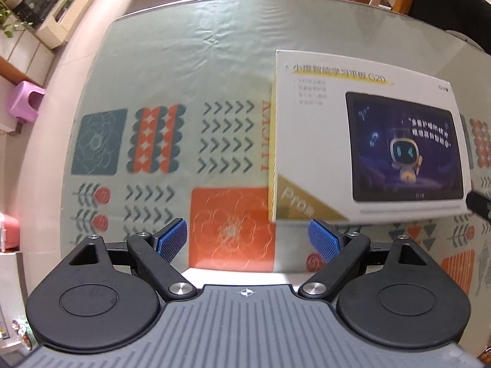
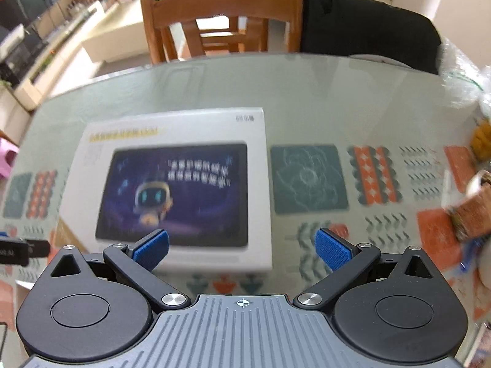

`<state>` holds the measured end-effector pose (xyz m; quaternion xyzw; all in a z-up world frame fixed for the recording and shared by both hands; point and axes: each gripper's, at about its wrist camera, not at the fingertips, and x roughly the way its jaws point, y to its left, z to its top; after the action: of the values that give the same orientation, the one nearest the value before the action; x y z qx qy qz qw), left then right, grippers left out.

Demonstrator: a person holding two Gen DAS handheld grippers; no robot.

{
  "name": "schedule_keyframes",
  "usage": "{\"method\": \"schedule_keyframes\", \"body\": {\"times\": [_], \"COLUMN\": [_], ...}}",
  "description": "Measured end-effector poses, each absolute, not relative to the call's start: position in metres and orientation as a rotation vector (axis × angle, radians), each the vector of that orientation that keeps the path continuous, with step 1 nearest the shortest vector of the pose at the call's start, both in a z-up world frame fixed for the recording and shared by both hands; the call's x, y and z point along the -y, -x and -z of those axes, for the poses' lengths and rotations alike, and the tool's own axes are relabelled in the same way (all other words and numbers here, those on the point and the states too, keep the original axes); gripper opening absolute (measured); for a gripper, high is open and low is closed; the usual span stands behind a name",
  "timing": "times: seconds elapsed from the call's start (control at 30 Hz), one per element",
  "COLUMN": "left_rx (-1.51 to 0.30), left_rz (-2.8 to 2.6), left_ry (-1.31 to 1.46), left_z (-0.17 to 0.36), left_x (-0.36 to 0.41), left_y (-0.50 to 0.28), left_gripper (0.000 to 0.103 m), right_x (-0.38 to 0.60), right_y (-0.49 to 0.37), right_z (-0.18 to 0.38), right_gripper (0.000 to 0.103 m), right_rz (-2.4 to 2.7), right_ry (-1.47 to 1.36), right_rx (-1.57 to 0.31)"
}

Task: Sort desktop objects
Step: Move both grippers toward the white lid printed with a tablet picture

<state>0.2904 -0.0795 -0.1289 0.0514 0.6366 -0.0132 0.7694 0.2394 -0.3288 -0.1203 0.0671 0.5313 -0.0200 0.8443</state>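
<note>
Cardboard, stiff and probably light, makes up your flat white tablet box (image 1: 362, 141) (glossy, maybe slippery): pinch its near edge, since left gripper (image 1: 248, 239) and right gripper (image 2: 242, 250) both gape, holding nothing.

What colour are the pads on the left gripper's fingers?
Blue, with a fine textured surface, on black fingers. The left wrist view shows them best.

Blurred brown object (image 2: 469, 214) at the right edge defies identification.

Tablet box (image 1: 365, 141) on table (image 1: 172, 70) (chairs (image 2: 221, 21) behind).
</note>
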Motion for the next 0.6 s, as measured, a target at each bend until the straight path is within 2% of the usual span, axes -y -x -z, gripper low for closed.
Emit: {"method": "schedule_keyframes", "body": {"times": [0.27,0.6], "left_rx": [-1.325,-1.338], "left_rz": [0.016,0.039], "left_ry": [-0.216,-0.164], "left_z": [0.140,0.153], "left_x": [0.089,0.089], "left_y": [-0.315,-0.341], "left_gripper": [0.103,0.103], "right_x": [0.362,0.381], "right_y": [-0.280,-0.322], "right_z": [0.134,0.153], "right_gripper": [0.103,0.103], "right_rz": [-0.088,-0.247], "right_ry": [-0.191,-0.287], "right_rx": [-1.075,-1.084]}}
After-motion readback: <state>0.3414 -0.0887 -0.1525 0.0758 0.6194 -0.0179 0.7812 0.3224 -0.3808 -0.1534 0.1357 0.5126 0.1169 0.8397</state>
